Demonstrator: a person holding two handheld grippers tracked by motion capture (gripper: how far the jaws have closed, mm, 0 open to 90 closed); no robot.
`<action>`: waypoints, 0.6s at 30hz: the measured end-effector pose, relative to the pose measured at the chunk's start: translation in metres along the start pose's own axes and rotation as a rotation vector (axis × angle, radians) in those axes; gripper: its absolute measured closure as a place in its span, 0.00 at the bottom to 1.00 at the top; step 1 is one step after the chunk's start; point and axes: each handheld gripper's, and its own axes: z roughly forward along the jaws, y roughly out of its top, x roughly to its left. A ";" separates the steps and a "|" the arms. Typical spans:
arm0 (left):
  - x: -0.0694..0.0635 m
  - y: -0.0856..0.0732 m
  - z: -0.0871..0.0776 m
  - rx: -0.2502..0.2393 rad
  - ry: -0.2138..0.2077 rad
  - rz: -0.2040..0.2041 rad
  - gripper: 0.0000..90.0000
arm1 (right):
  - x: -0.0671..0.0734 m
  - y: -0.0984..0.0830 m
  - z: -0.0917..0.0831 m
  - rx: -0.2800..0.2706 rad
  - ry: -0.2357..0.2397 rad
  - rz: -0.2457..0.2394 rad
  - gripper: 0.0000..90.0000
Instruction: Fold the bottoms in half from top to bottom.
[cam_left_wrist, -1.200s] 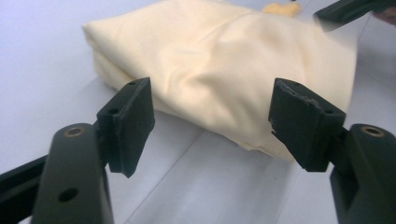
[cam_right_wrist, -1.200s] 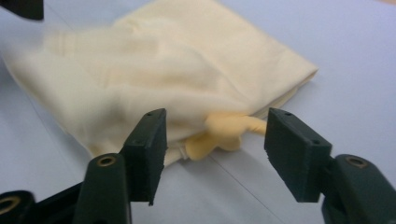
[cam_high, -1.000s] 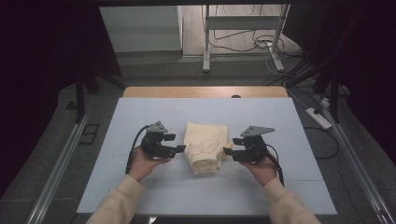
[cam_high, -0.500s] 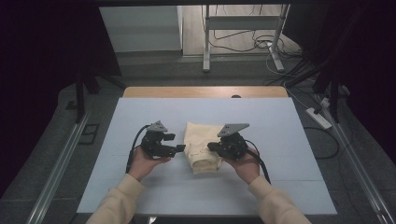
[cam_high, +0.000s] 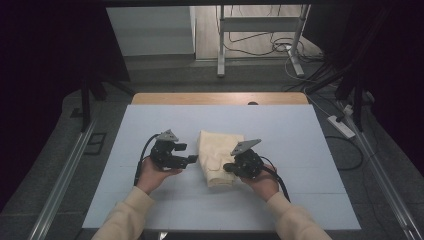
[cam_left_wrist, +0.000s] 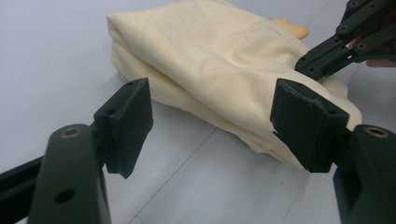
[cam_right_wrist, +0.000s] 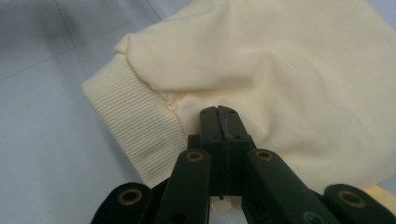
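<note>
A folded cream garment (cam_high: 220, 152) lies in the middle of the pale blue table top (cam_high: 300, 135). My left gripper (cam_high: 189, 153) sits just left of it, open, and in the left gripper view its pads (cam_left_wrist: 126, 121) frame the garment's (cam_left_wrist: 219, 60) near folded edge without touching. My right gripper (cam_high: 227, 166) rests on the garment's near right part, shut. In the right gripper view the jaws (cam_right_wrist: 219, 114) are pressed together on the cloth (cam_right_wrist: 289, 60) beside a ribbed cuff (cam_right_wrist: 140, 126); I see no fold between them. The right gripper (cam_left_wrist: 322, 58) also appears across the garment.
A wooden table edge (cam_high: 220, 98) runs along the far side. Beyond it stand a metal frame (cam_high: 220, 45), floor cables (cam_high: 260, 47) and a power strip (cam_high: 341, 126) on the right. Metal rails (cam_high: 65, 175) flank the table.
My right hand has moved left from the garment's right side onto its near right part, and its jaws have come together. The left hand has stayed put.
</note>
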 end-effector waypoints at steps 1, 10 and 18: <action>0.000 0.000 0.000 -0.001 0.001 -0.002 0.32 | -0.001 -0.002 0.000 -0.003 -0.001 0.009 0.99; 0.000 -0.001 0.002 0.010 -0.005 -0.002 0.32 | 0.002 -0.011 0.001 -0.031 -0.023 0.014 0.99; 0.001 -0.003 -0.001 0.006 -0.003 -0.004 0.32 | -0.001 -0.010 -0.008 -0.068 -0.013 0.024 0.99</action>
